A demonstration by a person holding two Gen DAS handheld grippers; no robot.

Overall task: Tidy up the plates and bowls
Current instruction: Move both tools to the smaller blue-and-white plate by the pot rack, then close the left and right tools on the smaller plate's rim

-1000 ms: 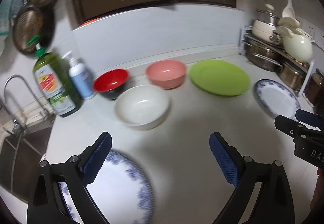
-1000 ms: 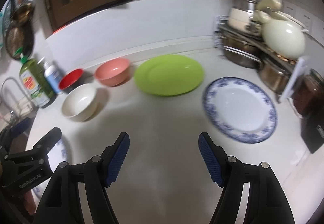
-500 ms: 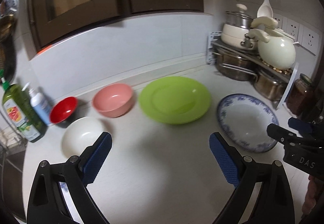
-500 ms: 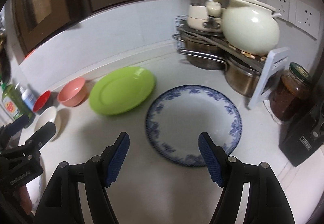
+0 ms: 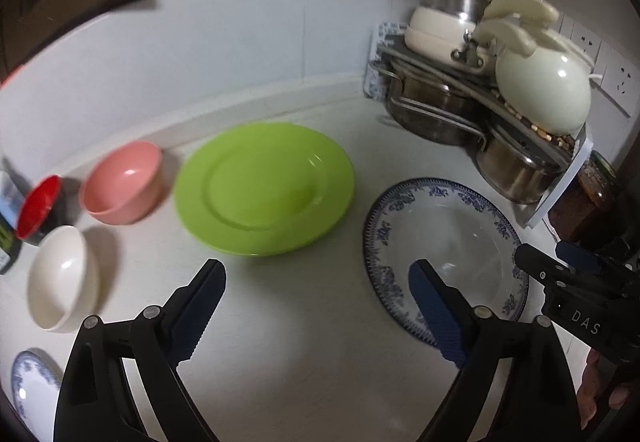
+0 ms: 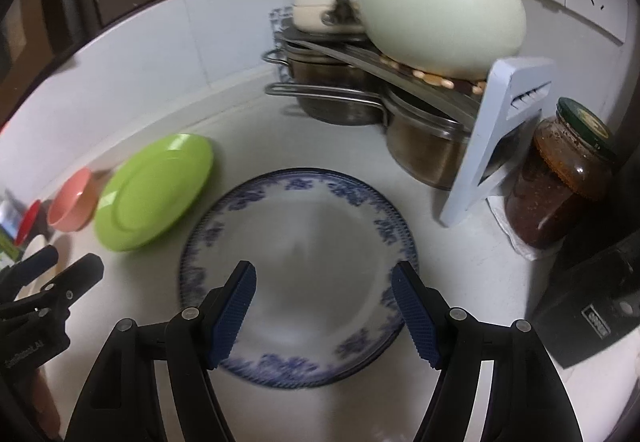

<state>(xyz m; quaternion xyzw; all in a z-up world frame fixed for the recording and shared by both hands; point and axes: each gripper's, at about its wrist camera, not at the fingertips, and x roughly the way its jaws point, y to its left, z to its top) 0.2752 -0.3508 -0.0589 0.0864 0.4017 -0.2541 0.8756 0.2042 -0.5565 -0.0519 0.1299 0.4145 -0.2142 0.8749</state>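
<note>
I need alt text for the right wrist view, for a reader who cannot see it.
The open right gripper hangs over a blue-rimmed plate on a white counter. A green plate and a pink bowl lie to the left; steel pots and a jar stand to the right.

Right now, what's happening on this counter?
A person holds a pair of tongs in each hand, both open and empty. The right tongs hover over the large blue-patterned plate, nearest to a grasp. The left tongs point between that plate and the green plate. The pink bowl, red bowl and white bowl sit untouched and unstacked.
</note>
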